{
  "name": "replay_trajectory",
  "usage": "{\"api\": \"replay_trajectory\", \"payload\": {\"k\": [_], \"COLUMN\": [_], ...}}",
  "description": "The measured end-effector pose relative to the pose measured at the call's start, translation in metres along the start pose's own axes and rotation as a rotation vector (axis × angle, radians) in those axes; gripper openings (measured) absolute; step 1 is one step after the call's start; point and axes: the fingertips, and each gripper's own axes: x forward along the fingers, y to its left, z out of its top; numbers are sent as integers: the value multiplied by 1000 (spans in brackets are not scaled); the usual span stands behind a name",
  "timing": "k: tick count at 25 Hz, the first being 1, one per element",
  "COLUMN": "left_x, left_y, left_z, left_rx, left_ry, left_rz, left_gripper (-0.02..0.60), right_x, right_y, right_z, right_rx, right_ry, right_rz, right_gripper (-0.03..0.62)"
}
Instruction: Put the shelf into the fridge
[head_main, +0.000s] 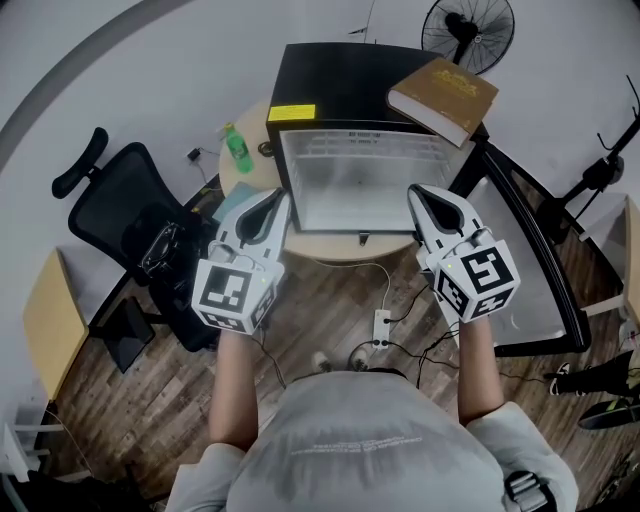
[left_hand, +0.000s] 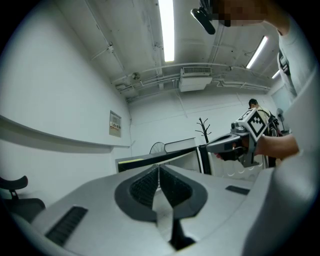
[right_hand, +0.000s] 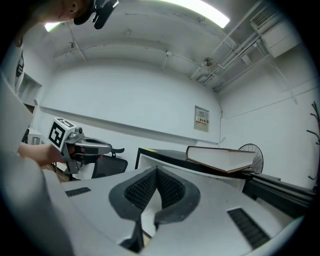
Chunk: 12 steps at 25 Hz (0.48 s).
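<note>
Head view, left gripper (head_main: 283, 200) and right gripper (head_main: 412, 190) held level, clear shelf (head_main: 360, 190) spanning between their fingers, open fridge (head_main: 330, 80) just beyond the fingertips, left gripper view, fingers clamped on the shelf's edge, right gripper view, fingers pinching its opposite edge

Looks like an office or lab workroom. Shows a black swivel office chair (head_main: 130, 215) on a wood-plank floor (head_main: 300, 330), with a power strip (head_main: 381, 326) and loose cables lying there, plus a pedestal fan (head_main: 467, 30) against plain white walls. Holds a small black fridge (head_main: 330, 85) with a book (head_main: 443, 97) on top, on a round table (head_main: 330, 245) with a green bottle (head_main: 237, 147). Overhead, has strip lights (left_hand: 166, 30), bare pipes and a ceiling air unit (left_hand: 195, 80); further off, a coat stand (left_hand: 203, 131) and a wall notice (right_hand: 201, 118)
</note>
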Motion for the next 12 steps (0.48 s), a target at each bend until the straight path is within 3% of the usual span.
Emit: {"api": "replay_trajectory", "payload": {"k": [12], "left_x": [15], "left_y": [1], "left_z": [-13], "left_rx": [3], "left_ry": [46], "left_rz": [-16], "left_gripper": [20], "right_x": [12], "right_y": [-11], "right_z": [-16], "right_rx": [28], "right_ry": [32], "right_rz": [8], "right_gripper": [15]}}
